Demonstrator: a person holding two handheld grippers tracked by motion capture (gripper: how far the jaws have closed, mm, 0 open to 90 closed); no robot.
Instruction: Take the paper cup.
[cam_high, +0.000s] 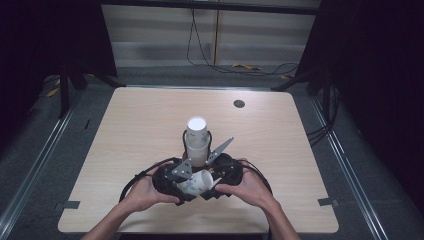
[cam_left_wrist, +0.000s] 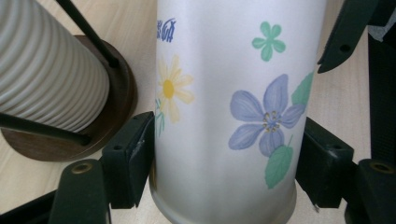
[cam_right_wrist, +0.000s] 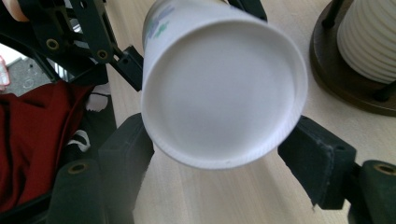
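- Showing a flowered paper cup (cam_high: 196, 183) lying on its side near the front edge of the wooden surface (cam_high: 135, 130), carried between two hand-held grippers.
- Landmark: the cup holder (cam_high: 197, 142), a round dark wooden base with black upright rods around a stack of ribbed white cups; it stands on the surface near its centre line, closer to the front edge than to the far one.
- Flowered paper cup: just in front of the cup holder, on the person's side of it; its printed wall fills the left gripper view (cam_left_wrist: 233, 112), with the holder's base (cam_left_wrist: 112, 116) close beside it.
- Left gripper (cam_high: 172, 186): in front of the cup holder, to its left; its jaws press on both sides of the cup's wall, pinching it.
- Right gripper (cam_high: 220, 180): in front of the cup holder, to its right; its jaws flank the cup's white bottom (cam_right_wrist: 224, 93). Whether the pads press on the cup cannot be told.
- Left hand (cam_high: 145, 192) and right hand (cam_high: 250, 187): each wrapped around its gripper, nearest the front edge.
- Open room: bare surface lies behind the cup holder up to the far edge, and to both sides of it out to the side edges; a small dark round disc (cam_high: 239, 103) sits behind it to the right, near the far edge.
- Tight room: little gap shows between the held cup and the holder's base.
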